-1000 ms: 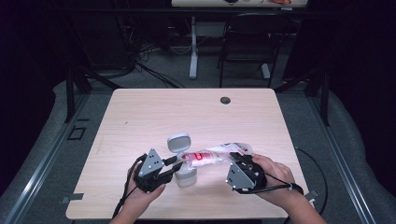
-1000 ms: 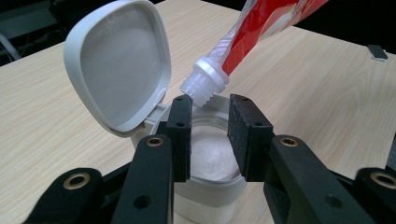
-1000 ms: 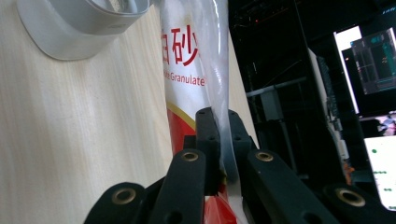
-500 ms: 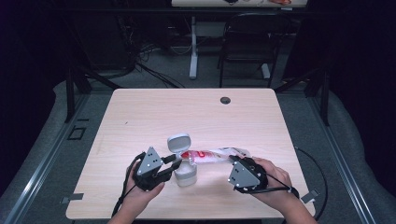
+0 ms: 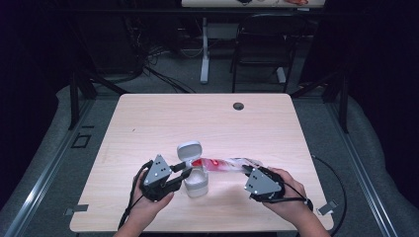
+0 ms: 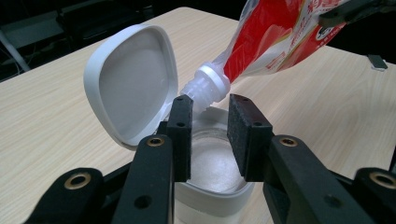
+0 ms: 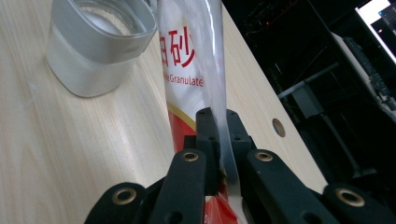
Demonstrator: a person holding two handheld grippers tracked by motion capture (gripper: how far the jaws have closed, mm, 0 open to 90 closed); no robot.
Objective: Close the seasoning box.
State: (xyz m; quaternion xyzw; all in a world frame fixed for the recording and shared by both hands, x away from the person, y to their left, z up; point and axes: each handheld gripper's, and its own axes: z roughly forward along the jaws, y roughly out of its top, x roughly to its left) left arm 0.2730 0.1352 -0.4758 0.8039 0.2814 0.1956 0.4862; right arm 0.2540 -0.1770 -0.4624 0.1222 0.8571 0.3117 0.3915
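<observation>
The right gripper [image 7: 218, 122] is clamped tight on the flat end of a soft sugar pouch [image 7: 187, 70], its black pads pinching the crinkled film so the bag hangs out toward the jar. The left gripper [image 6: 210, 135] stands about half open around the near rim of the jar [image 6: 205, 186]; its jaws straddle the rim, but whether the pads [image 6: 243, 135] actually press on the wall I cannot tell, so it seems to be steadying the jar more than holding it. In the high view the left gripper [image 5: 174, 177] sits just beside the jar [image 5: 195, 183] near the front edge of the table [image 5: 148, 113], and the right gripper [image 5: 254, 178] holds the pouch [image 5: 222, 165] stretched across to it. The pouch's white threaded spout [image 6: 205, 86] points down over the jar's mouth, close to the hinged lid [image 6: 130, 79] that stands open behind. To pour well, the spout should stay centred over the opening and clear of the lid, with the pouch's tail raised slowly so the grains run in a thin stream and do not surge; the jar should be kept from sliding. The pouch is glossy plastic, red and white with print, limp and creased; the jar is a rounded, smooth white tub with a clear inner wall and white grains already inside; the table is pale wood-grain laminate.
</observation>
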